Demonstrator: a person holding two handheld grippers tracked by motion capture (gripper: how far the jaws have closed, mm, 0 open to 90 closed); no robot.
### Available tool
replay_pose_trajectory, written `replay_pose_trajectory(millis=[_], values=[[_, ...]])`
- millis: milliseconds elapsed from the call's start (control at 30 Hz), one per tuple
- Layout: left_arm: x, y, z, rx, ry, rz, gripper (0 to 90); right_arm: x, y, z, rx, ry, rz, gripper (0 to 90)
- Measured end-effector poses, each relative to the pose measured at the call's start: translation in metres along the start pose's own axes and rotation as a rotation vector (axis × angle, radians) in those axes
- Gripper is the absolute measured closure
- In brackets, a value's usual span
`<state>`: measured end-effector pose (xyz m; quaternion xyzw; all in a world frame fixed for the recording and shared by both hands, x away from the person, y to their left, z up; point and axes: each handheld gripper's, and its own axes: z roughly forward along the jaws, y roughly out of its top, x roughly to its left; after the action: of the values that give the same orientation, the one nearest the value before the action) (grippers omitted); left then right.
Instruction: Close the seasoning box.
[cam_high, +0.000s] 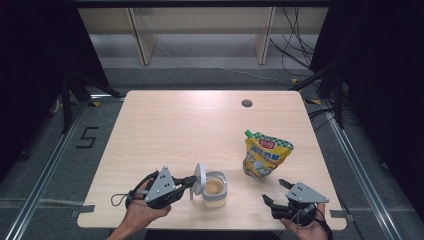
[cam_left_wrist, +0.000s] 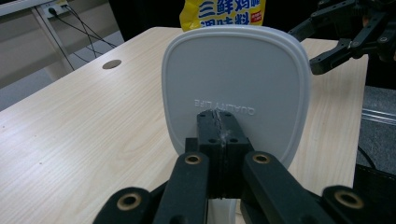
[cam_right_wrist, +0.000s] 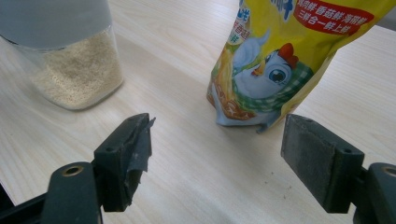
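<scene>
1. counter (cam_high: 175, 125) of pale wood, with a small round dark hole (cam_high: 246, 103) near its far edge.
2. left gripper (cam_high: 191, 181) sits at the near left of the counter, held in the person's left hand (cam_high: 140, 207). its fingers (cam_left_wrist: 219, 135) are pressed together on the lower edge of a white lid (cam_left_wrist: 236, 79).
3. the lid stands upright, tilted open above a clear jar (cam_high: 215, 189). in the left gripper view its flat face fills the middle, with raised lettering just above the fingers.
4. the jar stands near the front edge of the counter, about midway across, just right of the left gripper. it holds a pale, sandy granular fill, which is seen from above in the high view and through the clear wall (cam_right_wrist: 77, 70) in the right gripper view.
5. yellow pouch (cam_high: 266, 155) stands on the right half of the counter, beyond the right gripper and well apart from the jar. it carries a cartoon chicken, a green checked pattern and a green corner at the top.
6. right gripper (cam_high: 275, 192) is at the near right corner, held in the right hand (cam_high: 305, 227). its fingers (cam_right_wrist: 126, 154) are spread wide with nothing between them, and they point toward the foot of the pouch (cam_right_wrist: 289, 65) without touching it.
</scene>
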<state>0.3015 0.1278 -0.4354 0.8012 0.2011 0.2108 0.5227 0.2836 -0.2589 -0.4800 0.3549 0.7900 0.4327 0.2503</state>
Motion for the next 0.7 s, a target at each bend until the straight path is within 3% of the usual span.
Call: replay_pose_trajectory(millis=[333,433,500,600,700], values=[[-0.003,0.002,0.003,0.013,-0.014,0.010,88.9,0.000,0.000,-0.001,0.007,-0.003,0.003,25.7],[-0.001,0.001,0.002,0.004,-0.012,-0.011,86.1,0.001,0.000,-0.001,0.007,-0.004,0.002,25.7],[0.002,0.001,-0.001,-0.004,-0.010,-0.024,82.2,0.001,0.000,-0.001,0.007,-0.004,0.002,25.6],[0.010,-0.002,-0.006,-0.027,-0.031,-0.088,69.3,0.000,0.000,-0.001,0.004,-0.005,0.004,25.7],[0.017,-0.007,-0.011,-0.014,-0.041,-0.121,58.3,0.000,0.000,-0.001,0.007,-0.004,0.006,25.6]])
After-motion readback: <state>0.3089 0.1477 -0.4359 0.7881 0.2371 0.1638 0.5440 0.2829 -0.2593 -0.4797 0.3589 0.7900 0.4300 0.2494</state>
